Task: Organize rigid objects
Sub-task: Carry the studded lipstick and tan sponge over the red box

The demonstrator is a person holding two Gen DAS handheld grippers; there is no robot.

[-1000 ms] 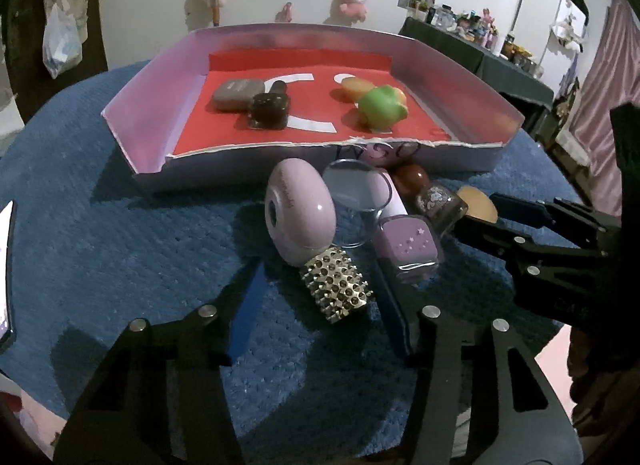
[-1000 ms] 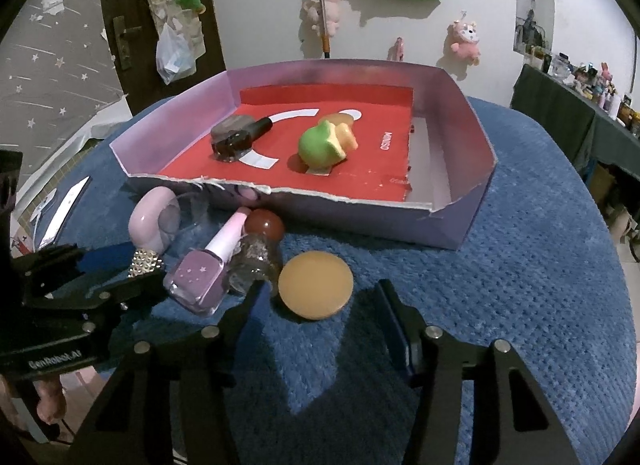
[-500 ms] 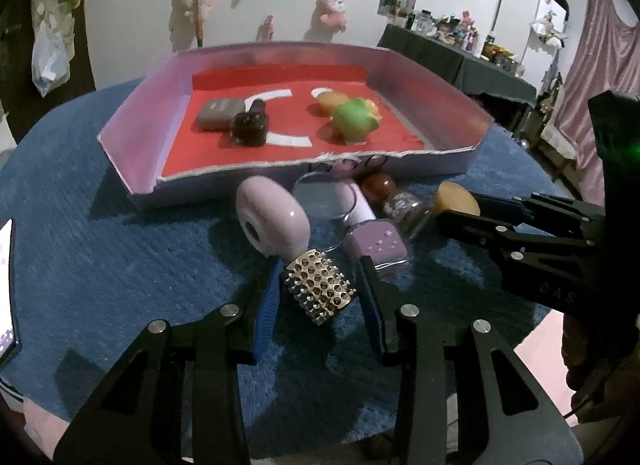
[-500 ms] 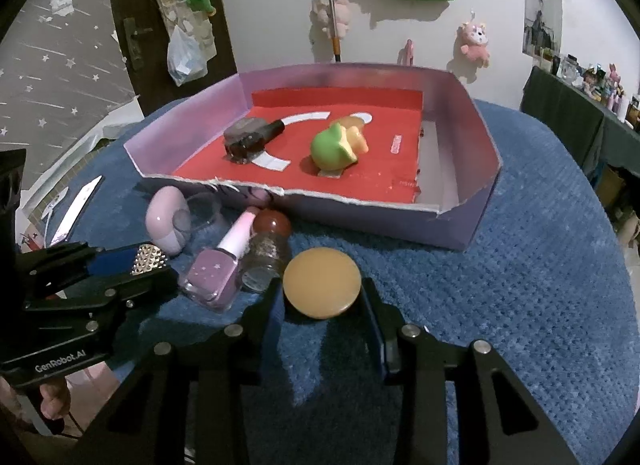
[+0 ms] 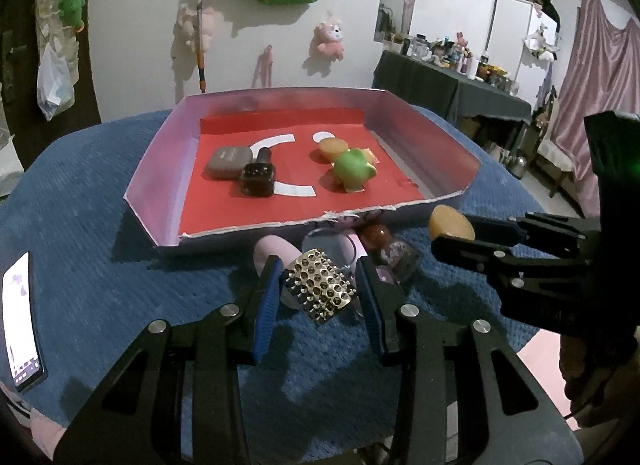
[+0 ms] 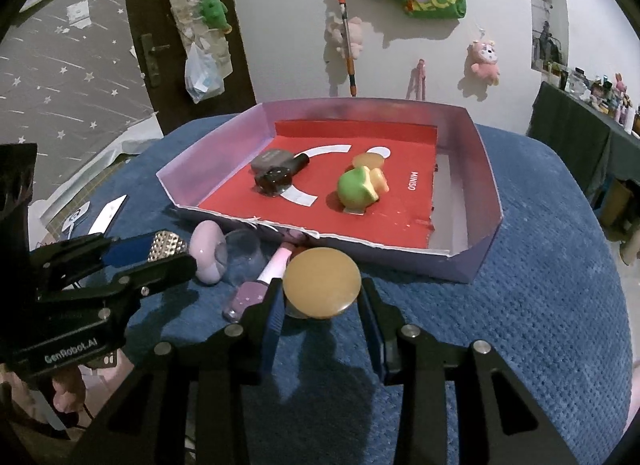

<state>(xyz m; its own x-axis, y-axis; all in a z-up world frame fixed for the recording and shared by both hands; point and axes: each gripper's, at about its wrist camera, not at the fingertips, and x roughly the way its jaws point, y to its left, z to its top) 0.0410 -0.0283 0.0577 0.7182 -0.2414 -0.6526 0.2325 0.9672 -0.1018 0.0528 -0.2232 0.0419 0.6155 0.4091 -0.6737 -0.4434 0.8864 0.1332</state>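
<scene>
Jaws of left gripper (image 5: 318, 291) clamp studded block (image 5: 320, 291) tilted, right gripper (image 6: 322, 299) clamps flat-faced orange disc (image 6: 322, 283)

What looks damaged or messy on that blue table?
The purple tray has a ragged, torn front edge, and its red liner is frayed there too. Just outside it, a pink nail polish bottle lies on its side among other small items.

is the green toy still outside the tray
No, the green toy lies inside the tray, on its red floor beside a small tan lid.
</scene>
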